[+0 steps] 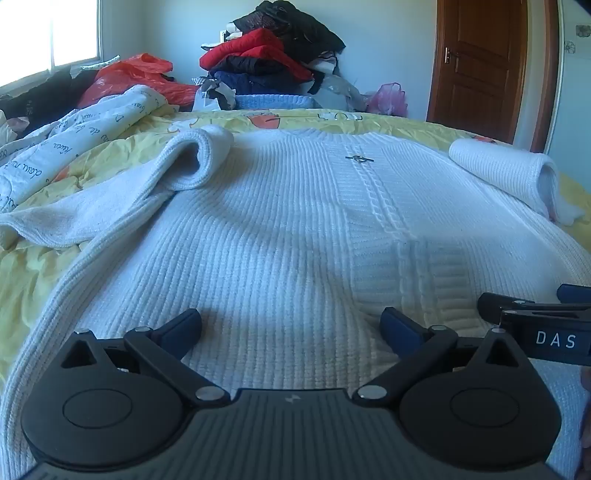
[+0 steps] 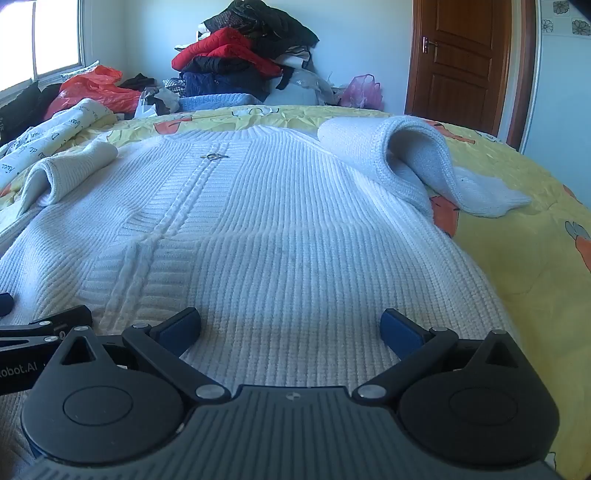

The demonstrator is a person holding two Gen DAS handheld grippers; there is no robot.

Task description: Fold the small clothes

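White sweater (image 1: 280,229) spread flat on a yellow bedsheet (image 2: 524,258).
Left gripper (image 1: 290,325) and right gripper (image 2: 290,325), jaws wide and empty, hover at its 6 o'clock hem.

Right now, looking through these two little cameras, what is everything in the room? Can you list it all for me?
sweater: one, white ribbed knit, spread flat on the bed, sleeves bent in at both sides
metal clasp: one, silver, on the sweater's chest
bedspread: one, yellow with orange prints, under the sweater
printed quilt: one, white with dark script, bunched at the bed's left
clothes pile: one heap, red, black and navy, against the far wall
plastic bag: one, red-orange, near the window
pink bag: one, beside the door
door: one, brown wood, shut, far right
window: one, bright, far left
left gripper: one, black with blue pads, open above the hem
right gripper: one, same colours, open, beside it
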